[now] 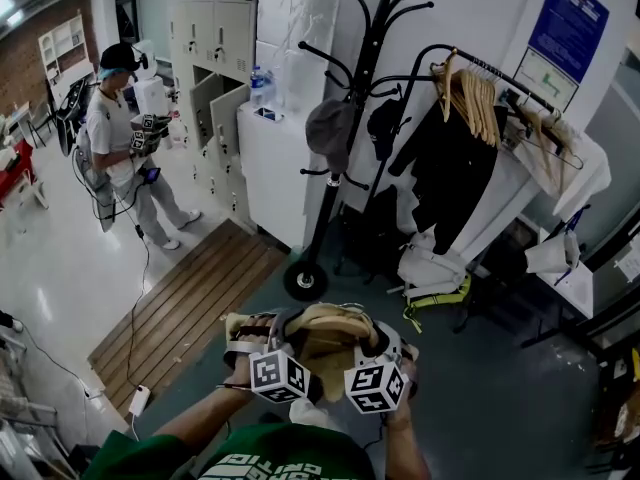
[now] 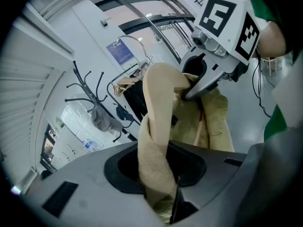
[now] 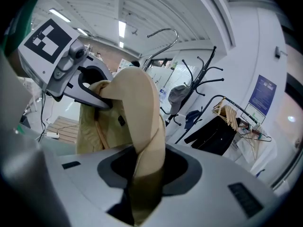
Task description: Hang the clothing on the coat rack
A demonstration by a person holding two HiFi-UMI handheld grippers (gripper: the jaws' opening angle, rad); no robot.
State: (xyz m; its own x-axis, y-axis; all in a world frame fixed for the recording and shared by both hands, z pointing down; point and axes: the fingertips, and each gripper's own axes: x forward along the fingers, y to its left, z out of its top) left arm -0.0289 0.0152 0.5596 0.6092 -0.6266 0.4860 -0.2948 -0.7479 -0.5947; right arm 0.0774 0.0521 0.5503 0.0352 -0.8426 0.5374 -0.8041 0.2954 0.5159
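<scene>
So the tan garment point(image 1: 325, 336) is up off the floor, bunched between both hands. It's on the near side of the coat rack point(image 1: 350, 98), well apart from its hooks. The left tongs point(image 2: 158, 171) are clamped on a thick fold of it, and the right tongs point(image 3: 142, 174) are pinching another fold just beside that.

My read is that it's soft, floppy stuff, fairly thick weave, not heavy, not slippery. It'll sag and swing wherever it isn't held, so no stiffness to lean on. I'd want a grip up near the collar or a loop so one free hook can catch it, but I can't tell where the collar is in this bundle.

The rack already has a grey cap point(image 1: 328, 128) on one hook.
</scene>
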